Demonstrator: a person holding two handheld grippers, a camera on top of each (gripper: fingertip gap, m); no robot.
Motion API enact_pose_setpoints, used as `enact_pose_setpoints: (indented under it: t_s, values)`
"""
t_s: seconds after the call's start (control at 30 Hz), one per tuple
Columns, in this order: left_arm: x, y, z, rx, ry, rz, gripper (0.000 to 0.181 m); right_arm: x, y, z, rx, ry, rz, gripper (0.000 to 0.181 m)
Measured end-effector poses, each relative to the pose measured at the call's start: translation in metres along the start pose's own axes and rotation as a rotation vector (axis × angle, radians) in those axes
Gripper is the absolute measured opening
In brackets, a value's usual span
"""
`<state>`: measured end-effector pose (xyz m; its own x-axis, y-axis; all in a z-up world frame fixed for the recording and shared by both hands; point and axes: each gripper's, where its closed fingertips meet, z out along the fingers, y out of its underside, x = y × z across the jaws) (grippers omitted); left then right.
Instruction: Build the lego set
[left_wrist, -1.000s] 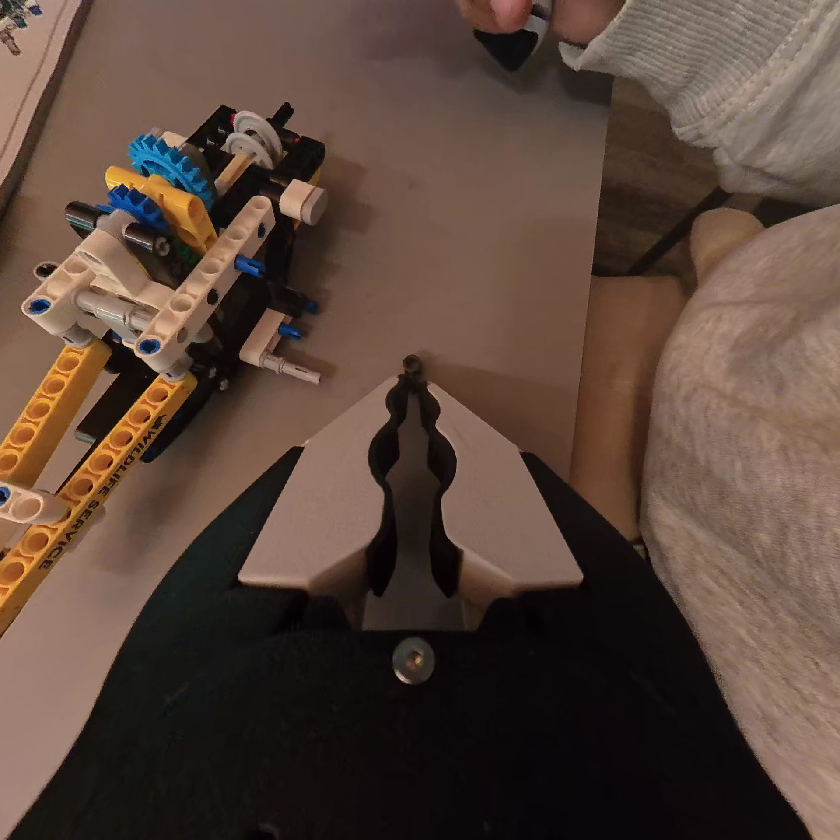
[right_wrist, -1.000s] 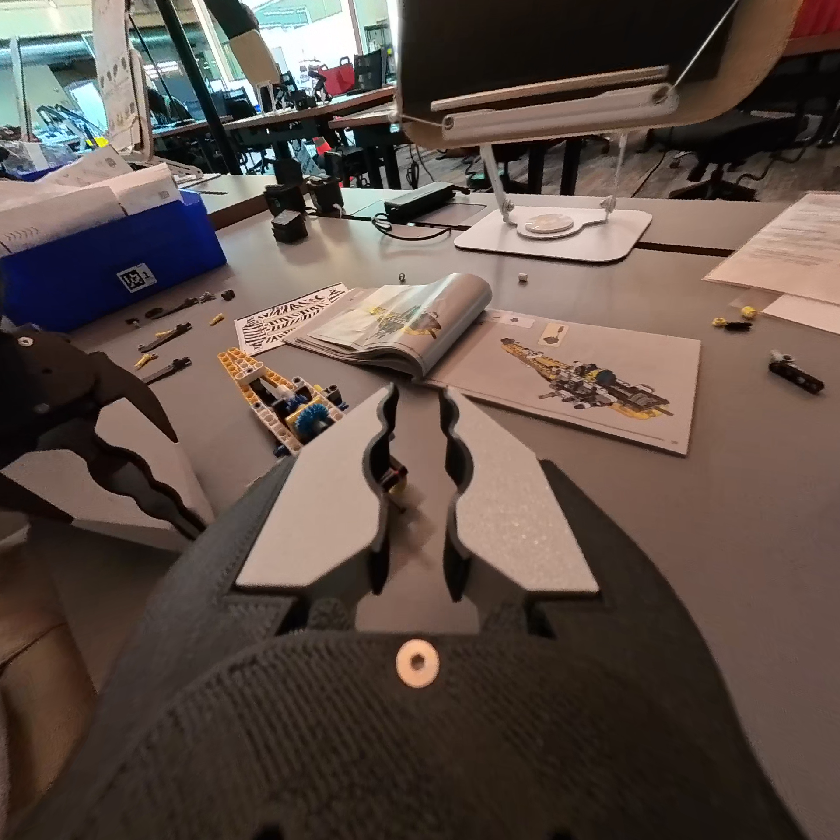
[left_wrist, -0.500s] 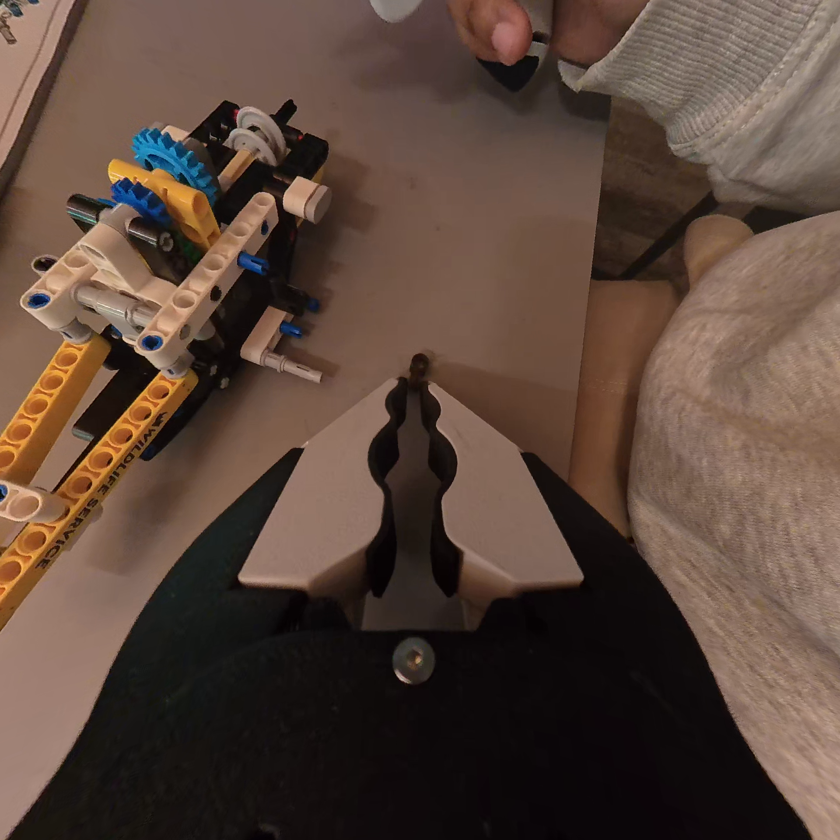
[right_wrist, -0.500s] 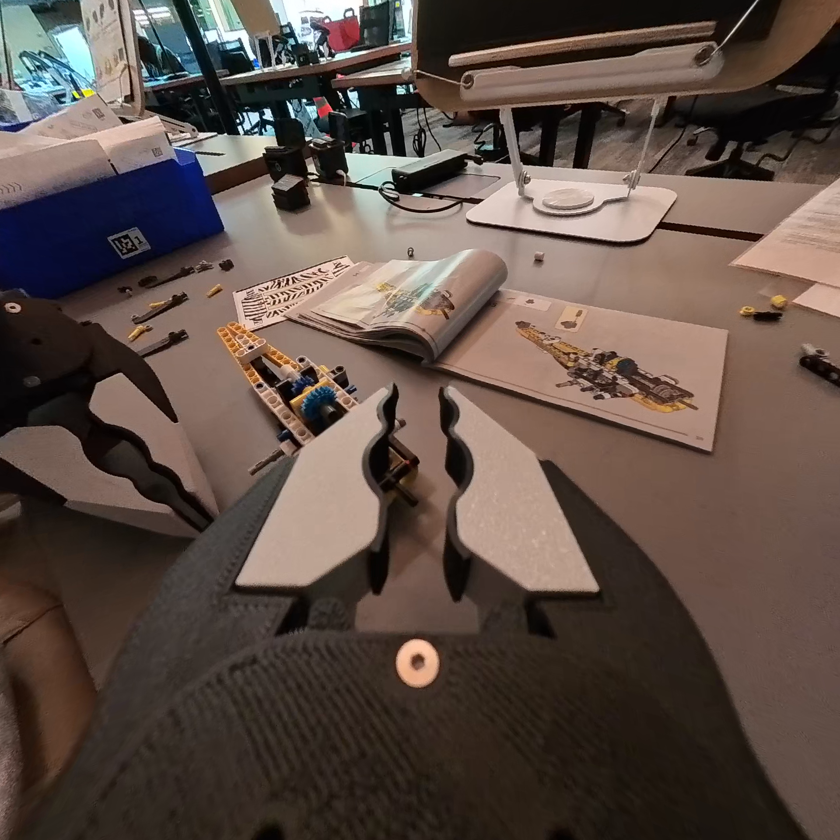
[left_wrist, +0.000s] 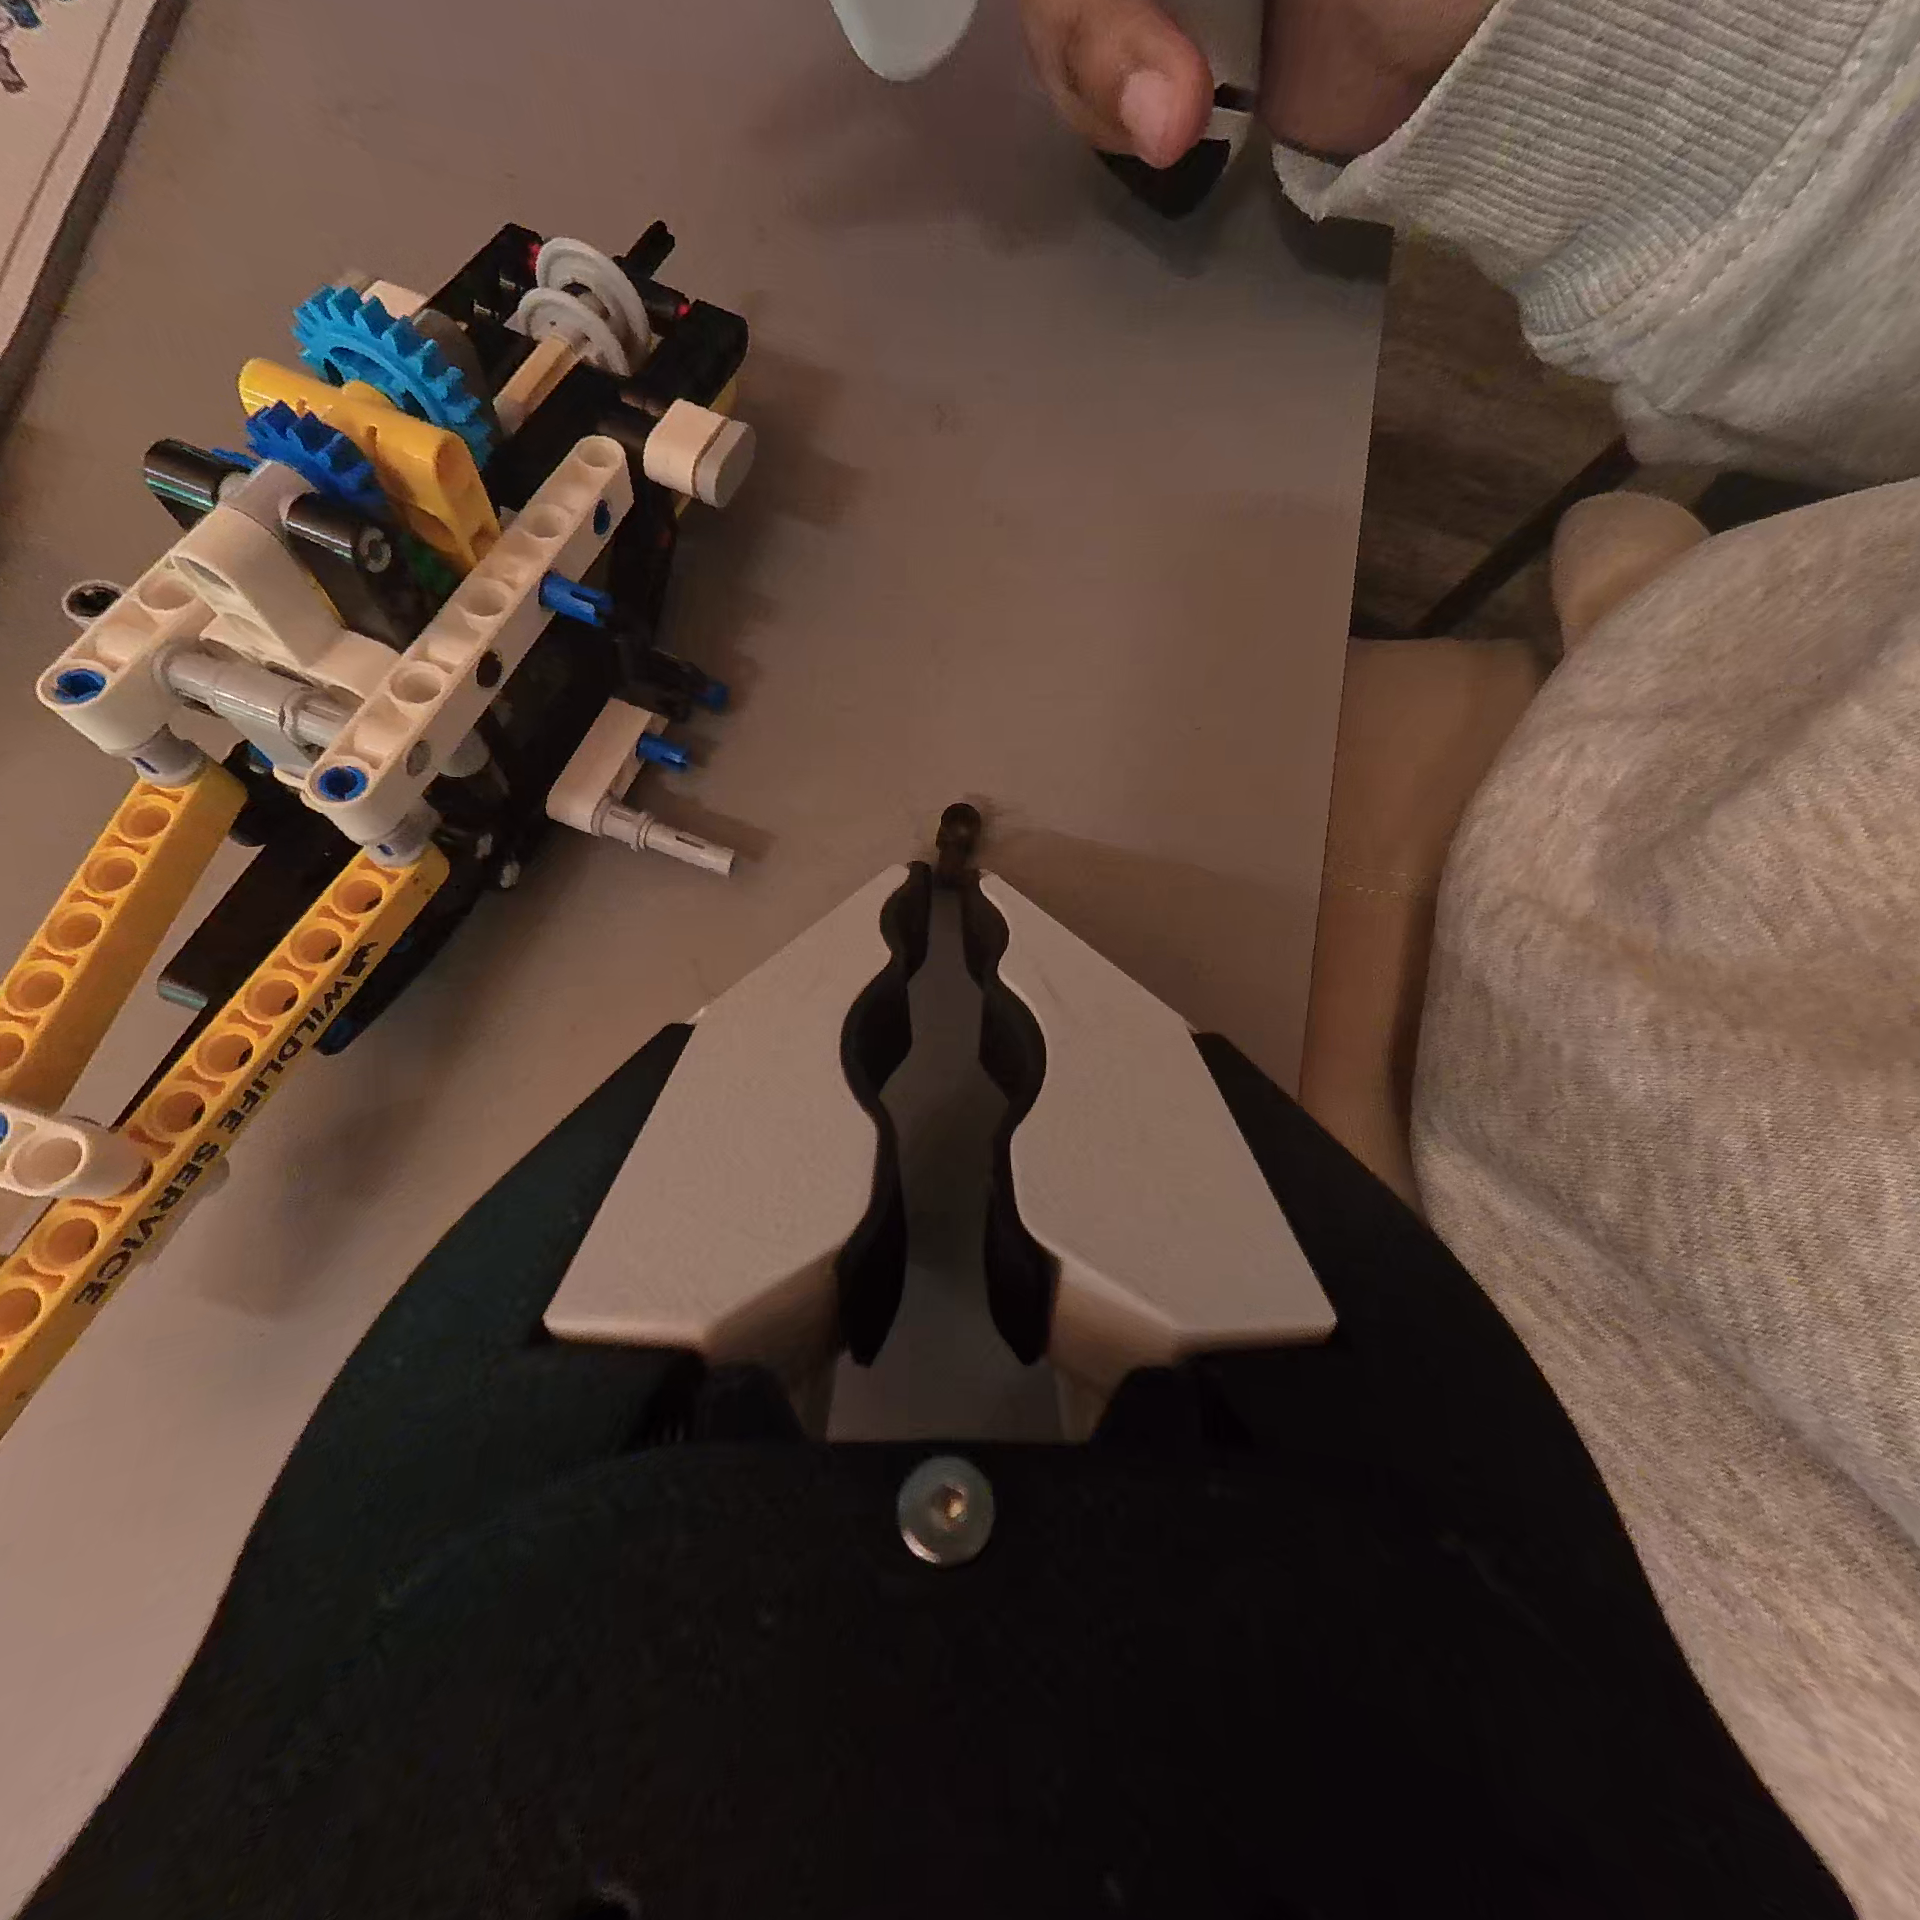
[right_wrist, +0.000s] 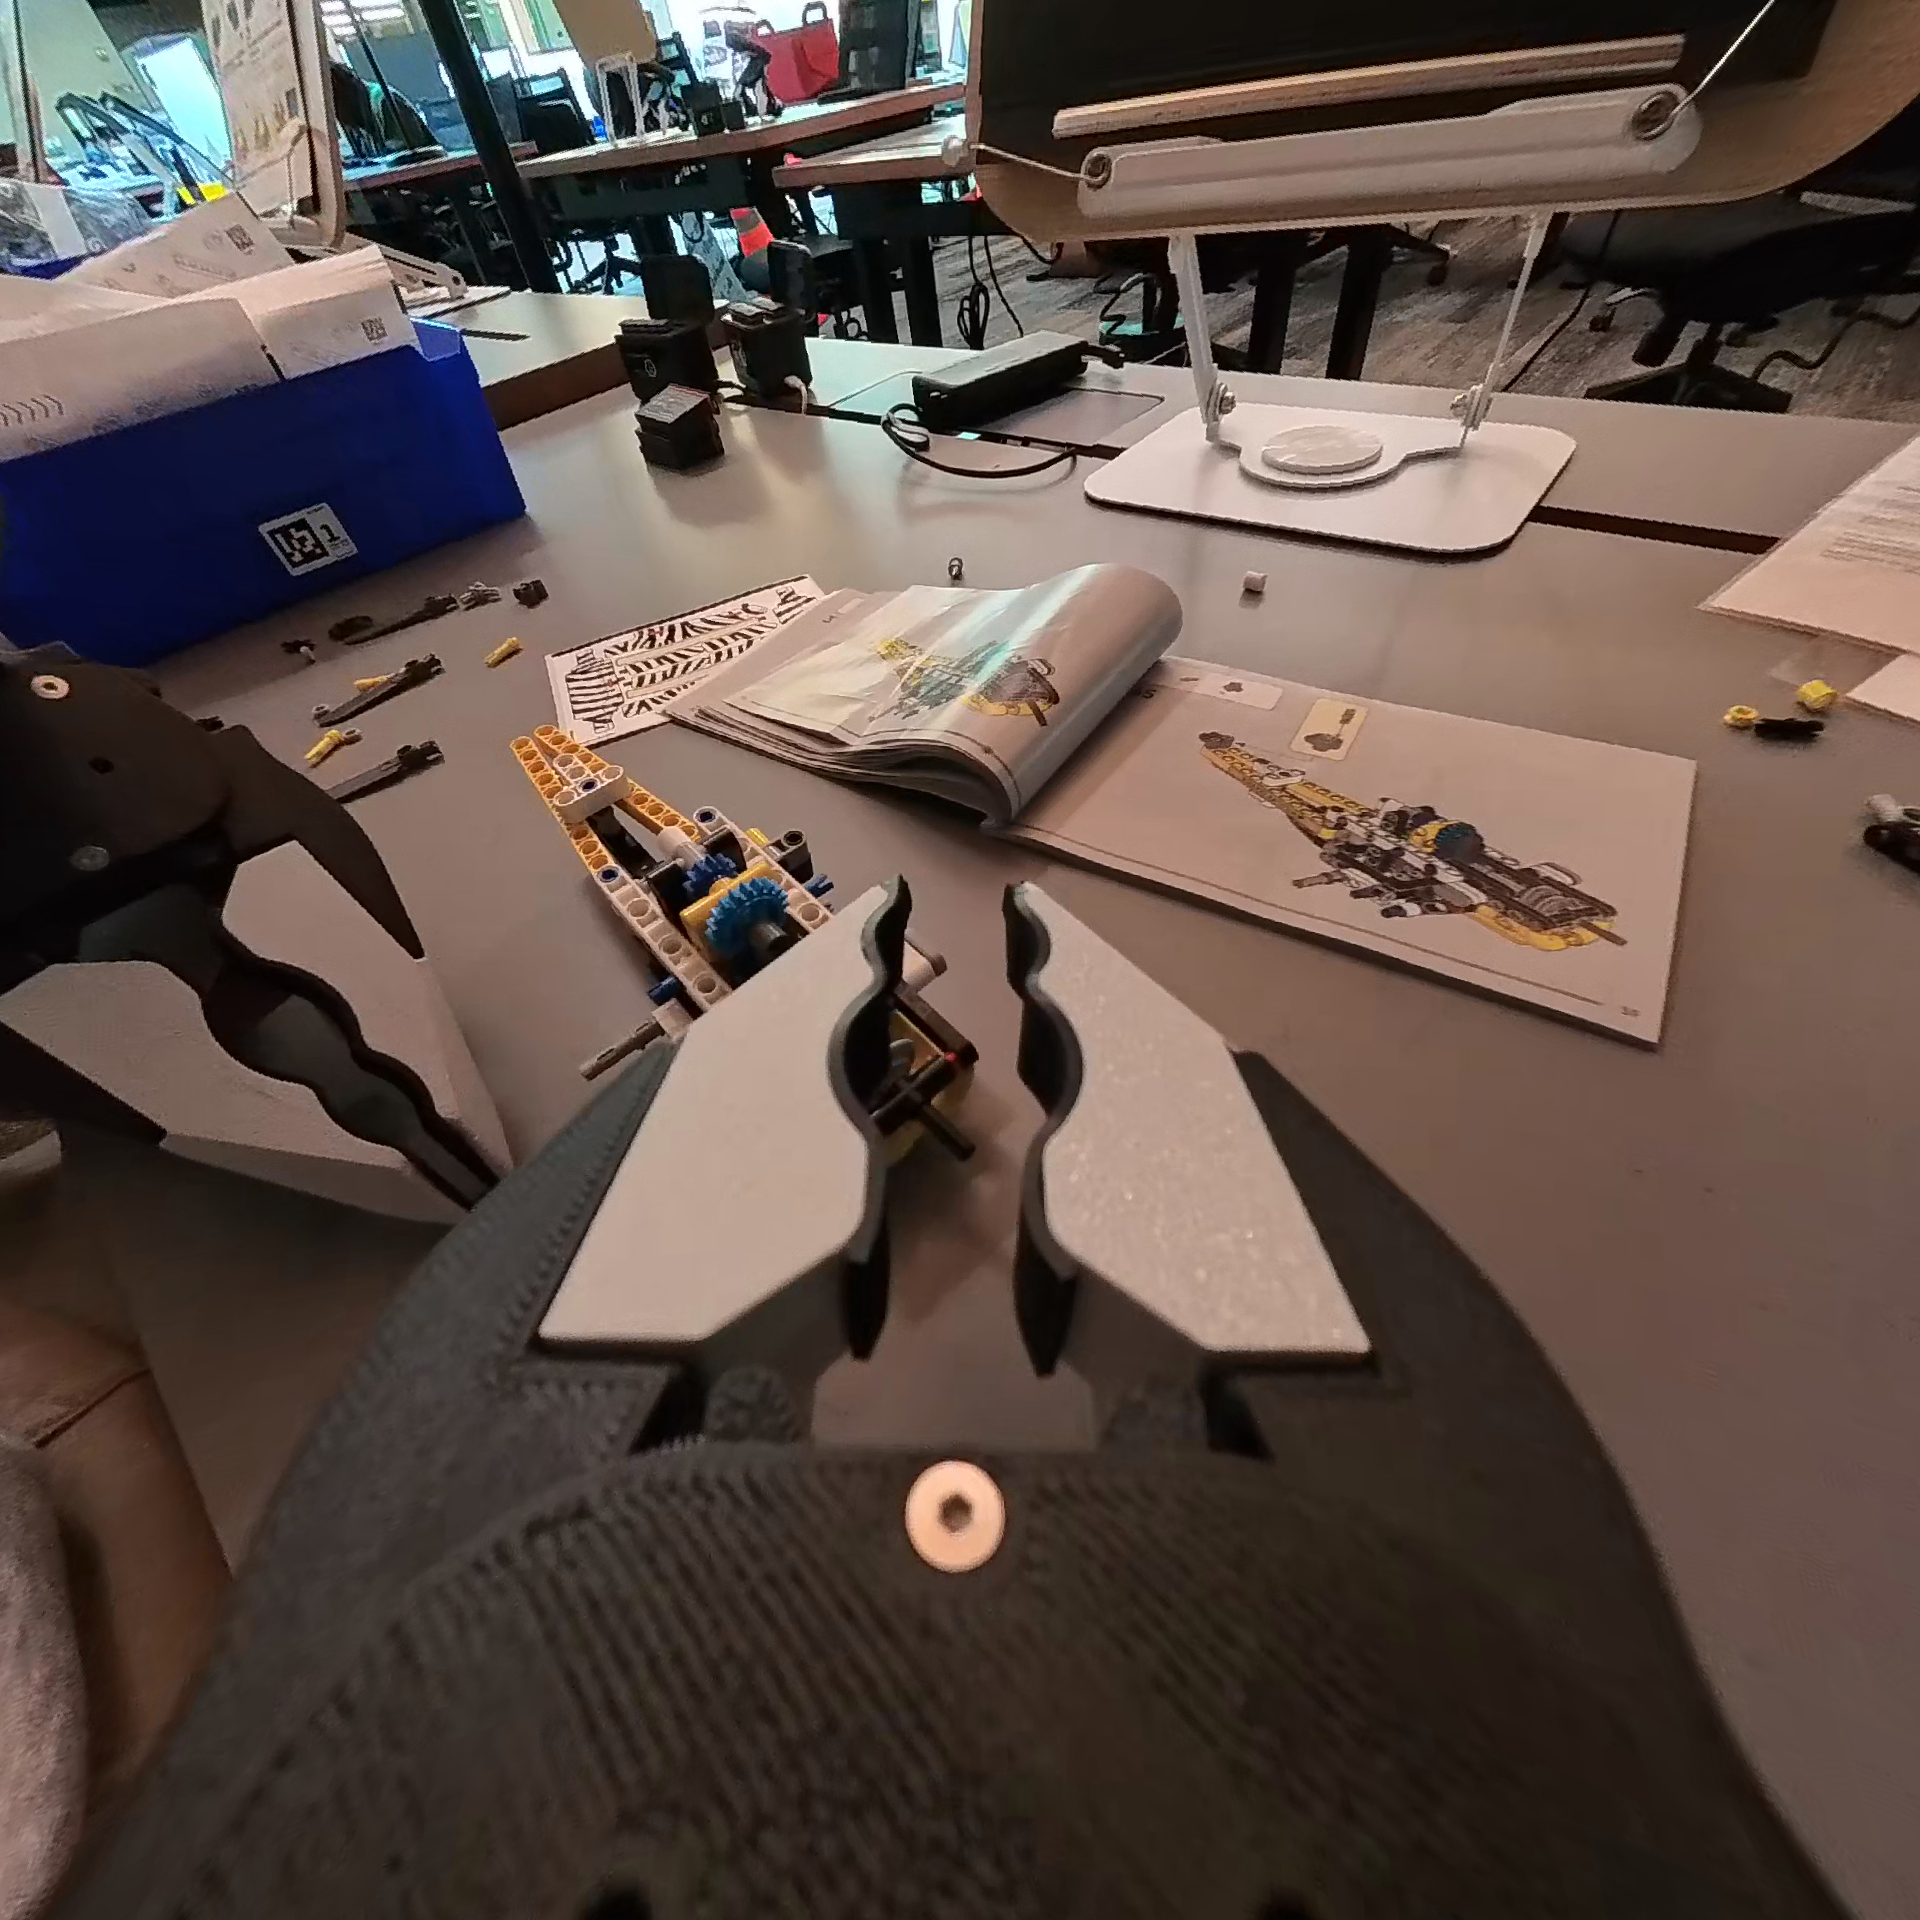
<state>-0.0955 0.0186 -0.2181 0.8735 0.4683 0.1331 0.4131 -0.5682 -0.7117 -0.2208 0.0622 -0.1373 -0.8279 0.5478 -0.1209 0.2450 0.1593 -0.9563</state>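
Note:
A partly built lego model (left_wrist: 343, 644) with yellow beams, white beams and blue gears lies on the grey table; it also shows in the right wrist view (right_wrist: 686, 862). My left gripper (left_wrist: 948, 883) is shut on a small dark pin (left_wrist: 957, 828) that sticks out of its tips, to the right of the model and near the table edge. My right gripper (right_wrist: 954, 899) is open and empty, its tips just above the model's near end. The left gripper also shows at the left of the right wrist view (right_wrist: 260, 1049).
An open instruction booklet (right_wrist: 1195, 790) lies beyond the model. A blue bin (right_wrist: 239, 499), loose dark and yellow parts (right_wrist: 384, 696), a sticker sheet (right_wrist: 675, 665) and a white stand (right_wrist: 1340, 457) are farther back. A hand in a pale sleeve (left_wrist: 1558, 156) is at the table edge (left_wrist: 1340, 727). Across from one pair of fingers to the other is roughly 15 cm.
My right gripper has moved forward and down towards the model, which now lies between its open fingers. The left gripper still holds the pin in nearly the same place.

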Motion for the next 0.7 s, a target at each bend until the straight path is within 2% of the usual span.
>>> enact_pose_setpoints:
  t_s: [0.03,0.7]
  values:
    - [0.0,0.0,0.0,0.0,0.0,0.0,0.004,0.0,0.0,0.0,0.0,0.0,0.0,0.018]
    - [0.0003,-0.0001,0.0002,0.001,0.021,-0.021,0.005,0.0011,0.0024,0.0025,-0.008,-0.001,0.009,0.018]
